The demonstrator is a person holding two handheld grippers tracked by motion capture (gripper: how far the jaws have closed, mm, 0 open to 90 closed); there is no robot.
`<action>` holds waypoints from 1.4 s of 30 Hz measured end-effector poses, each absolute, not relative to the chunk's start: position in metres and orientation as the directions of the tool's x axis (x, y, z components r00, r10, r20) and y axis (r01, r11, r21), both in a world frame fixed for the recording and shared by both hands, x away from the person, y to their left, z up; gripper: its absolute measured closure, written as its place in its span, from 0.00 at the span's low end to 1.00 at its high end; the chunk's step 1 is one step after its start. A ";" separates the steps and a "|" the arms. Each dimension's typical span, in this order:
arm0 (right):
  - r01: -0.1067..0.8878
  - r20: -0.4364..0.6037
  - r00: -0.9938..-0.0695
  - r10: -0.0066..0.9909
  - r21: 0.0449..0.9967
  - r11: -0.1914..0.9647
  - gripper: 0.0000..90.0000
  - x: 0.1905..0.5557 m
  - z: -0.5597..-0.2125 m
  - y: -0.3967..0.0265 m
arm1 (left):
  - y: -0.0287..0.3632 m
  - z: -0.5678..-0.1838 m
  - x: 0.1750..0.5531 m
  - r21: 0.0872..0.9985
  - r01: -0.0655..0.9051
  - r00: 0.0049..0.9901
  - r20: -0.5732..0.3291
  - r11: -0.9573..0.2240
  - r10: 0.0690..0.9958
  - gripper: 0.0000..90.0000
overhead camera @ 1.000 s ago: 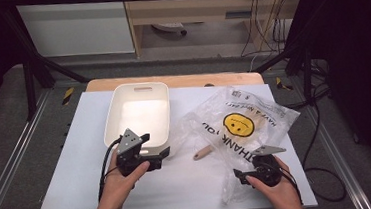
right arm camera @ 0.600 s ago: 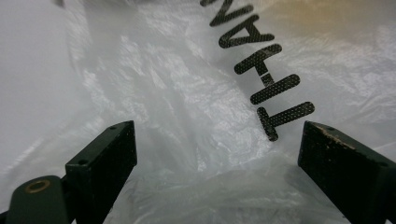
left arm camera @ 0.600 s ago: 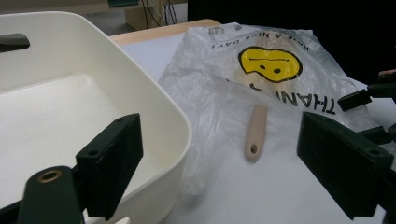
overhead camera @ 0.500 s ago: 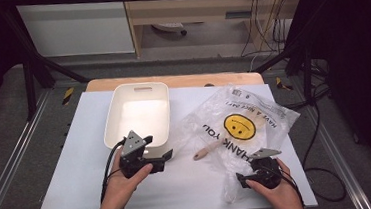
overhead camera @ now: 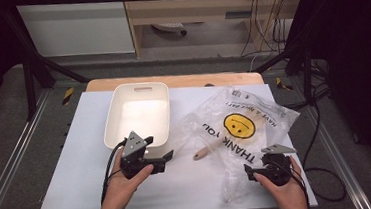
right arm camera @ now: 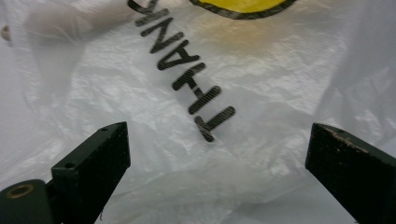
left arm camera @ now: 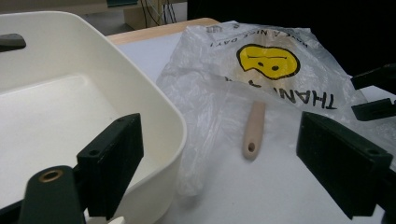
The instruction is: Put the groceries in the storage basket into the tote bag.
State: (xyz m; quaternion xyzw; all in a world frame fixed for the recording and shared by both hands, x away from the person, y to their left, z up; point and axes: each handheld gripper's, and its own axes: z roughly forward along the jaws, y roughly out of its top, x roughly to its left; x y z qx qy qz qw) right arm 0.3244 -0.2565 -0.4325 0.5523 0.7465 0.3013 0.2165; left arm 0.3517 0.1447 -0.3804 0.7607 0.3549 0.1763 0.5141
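Observation:
A clear plastic bag [overhead camera: 240, 125] printed with a yellow smiley and "THANK YOU" lies on the right half of the white table. A wooden handle [overhead camera: 205, 152] pokes out of its left side and also shows in the left gripper view [left arm camera: 253, 130]. My left gripper [overhead camera: 167, 160] is open by the near right corner of the white tub [overhead camera: 139, 113], facing the handle [left arm camera: 229, 168] with nothing between its fingers. My right gripper [overhead camera: 249, 172] sits at the bag's near edge. Its jaws have just been opening and now stand open [right arm camera: 217, 168] over the bag's film [right arm camera: 187, 70] without pressing it.
The empty tub's rim [left arm camera: 154, 116] rises close to my left jaw. The right gripper's jaws [left arm camera: 373, 93] show at the far right of the left gripper view. A metal frame and cables [overhead camera: 315, 124] run along the table's right side.
The right hand has shifted slightly at the bag's near edge. The left hand, tub and wooden handle have stayed put.

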 end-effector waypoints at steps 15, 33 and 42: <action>0.777 0.053 -0.248 0.967 0.607 0.166 0.10 0.328 -0.449 -0.262 | 0.146 -0.377 0.351 0.913 0.346 0.685 -0.089 -0.216 0.723 0.16; 0.686 0.004 -0.468 0.884 0.633 0.360 0.76 0.320 -0.445 -0.231 | 0.145 -0.375 0.349 0.916 0.333 0.685 -0.072 -0.223 0.725 0.17; 0.673 0.018 -0.517 0.856 0.627 0.393 1.00 0.325 -0.444 -0.230 | 0.143 -0.375 0.351 0.914 0.329 0.686 -0.059 -0.238 0.725 0.17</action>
